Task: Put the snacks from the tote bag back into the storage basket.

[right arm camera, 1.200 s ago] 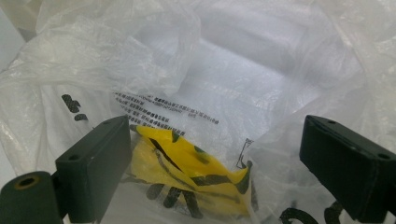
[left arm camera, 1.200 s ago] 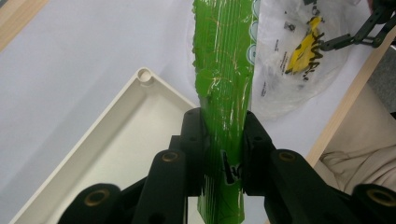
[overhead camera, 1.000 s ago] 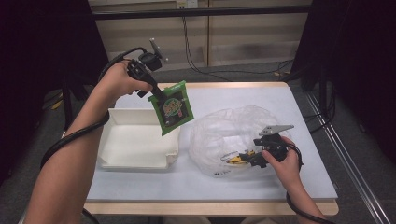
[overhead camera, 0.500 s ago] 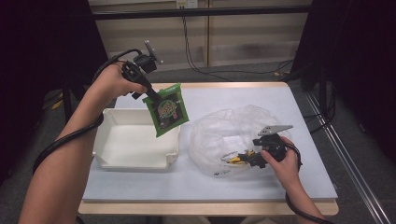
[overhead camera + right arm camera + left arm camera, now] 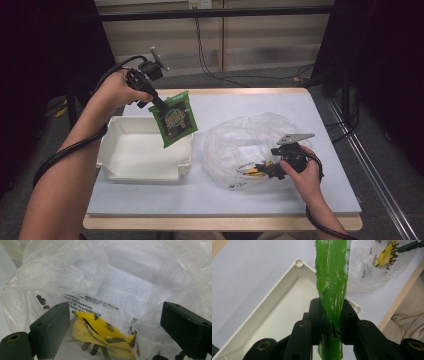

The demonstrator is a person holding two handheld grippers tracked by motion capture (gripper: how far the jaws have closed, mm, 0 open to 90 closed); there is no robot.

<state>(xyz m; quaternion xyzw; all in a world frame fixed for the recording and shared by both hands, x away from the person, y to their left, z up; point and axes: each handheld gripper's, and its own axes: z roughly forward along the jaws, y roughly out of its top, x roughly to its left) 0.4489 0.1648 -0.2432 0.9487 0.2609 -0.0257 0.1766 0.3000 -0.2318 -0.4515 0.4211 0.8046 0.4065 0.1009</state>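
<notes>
So I've got the left hand-held gripper (image 5: 331, 315) clamped on the green snack packet (image 5: 174, 119) dangling over the white tray (image 5: 145, 172), right hand-held gripper (image 5: 113, 332) gaping wide at the plastic bag (image 5: 250, 145) beside the tray, next I'd lower and let go.

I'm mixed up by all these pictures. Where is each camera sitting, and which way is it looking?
High view: above the person's side, looking forward and down on the table; both forearms, left gripper and right gripper show.
Left gripper view: rides the left gripper, looking down past the green packet into the white tray; its black jaws show.
Right gripper view: rides the right gripper, facing the clear plastic bag; its black jaws show, apart.
Shared: all three show the bag.
</notes>
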